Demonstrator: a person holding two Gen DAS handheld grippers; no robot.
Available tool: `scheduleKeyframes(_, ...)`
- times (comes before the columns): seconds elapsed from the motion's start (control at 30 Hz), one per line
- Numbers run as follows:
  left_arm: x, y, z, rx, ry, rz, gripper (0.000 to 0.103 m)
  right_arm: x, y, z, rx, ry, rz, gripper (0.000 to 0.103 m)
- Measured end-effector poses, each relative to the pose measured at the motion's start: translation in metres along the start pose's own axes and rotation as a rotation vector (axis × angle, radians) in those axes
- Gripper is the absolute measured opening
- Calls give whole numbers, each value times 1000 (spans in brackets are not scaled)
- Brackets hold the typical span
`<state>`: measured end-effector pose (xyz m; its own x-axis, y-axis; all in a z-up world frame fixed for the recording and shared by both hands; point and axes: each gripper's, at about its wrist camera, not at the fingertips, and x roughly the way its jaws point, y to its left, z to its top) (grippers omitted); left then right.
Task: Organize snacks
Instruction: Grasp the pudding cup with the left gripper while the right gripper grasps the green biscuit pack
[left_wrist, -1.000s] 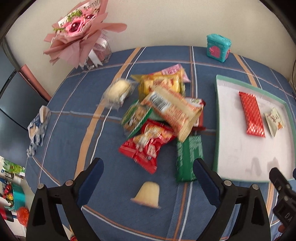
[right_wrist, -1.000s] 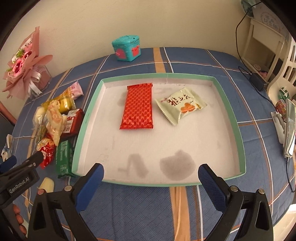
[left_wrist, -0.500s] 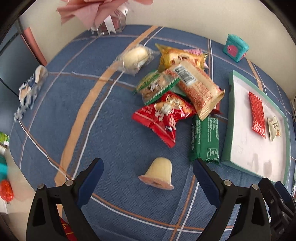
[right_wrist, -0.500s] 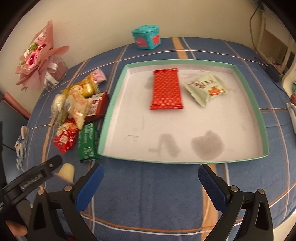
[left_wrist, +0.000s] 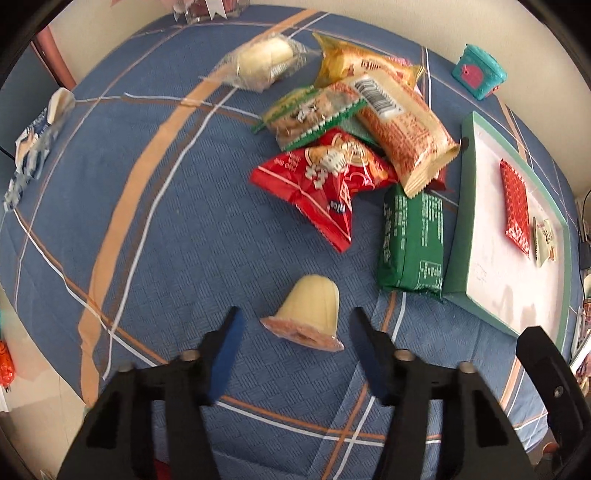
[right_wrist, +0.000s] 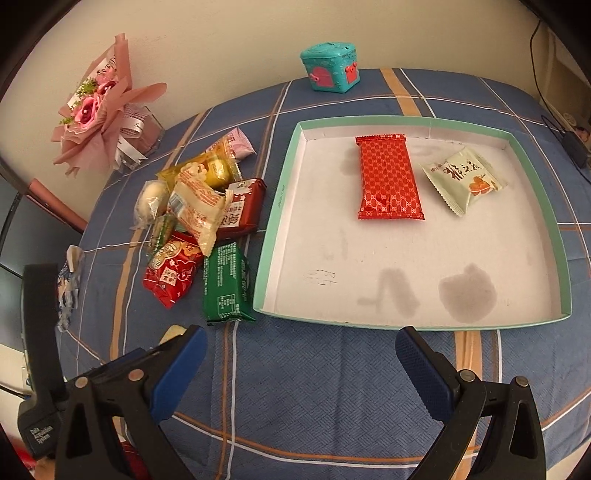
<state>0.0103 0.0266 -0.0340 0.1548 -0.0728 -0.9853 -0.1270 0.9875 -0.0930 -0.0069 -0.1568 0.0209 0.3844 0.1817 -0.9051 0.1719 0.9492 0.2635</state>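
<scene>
Closing, left claw (left_wrist: 295, 332) has dropped around jelly cup (left_wrist: 310, 314).

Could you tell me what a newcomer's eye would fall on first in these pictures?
Probably the heap of bright snack packets on the blue plaid tablecloth, just left of the white tray, which holds only a red wafer packet and a pale green packet. Next, the small jelly cup lying alone on its side, between the closing jaws of the left gripper, not yet touched.
</scene>
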Motion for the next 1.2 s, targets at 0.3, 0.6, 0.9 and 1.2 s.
scheduleKeyframes(0.3,9,0,-4,-16,32,-37,47,10,15,10,-28,7,48,103)
scheduleKeyframes(0.6,15,9,3,-22,33,-50,46,28,33,23,-45,17,124,85)
scheduleKeyframes(0.9,16,22,14,-37,29,-73,46,41,67,26,-142,30,149,61)
scheduleKeyframes(1.2,16,51,28,-100,-11,-42,45,62,79,27,-156,77,127,53)
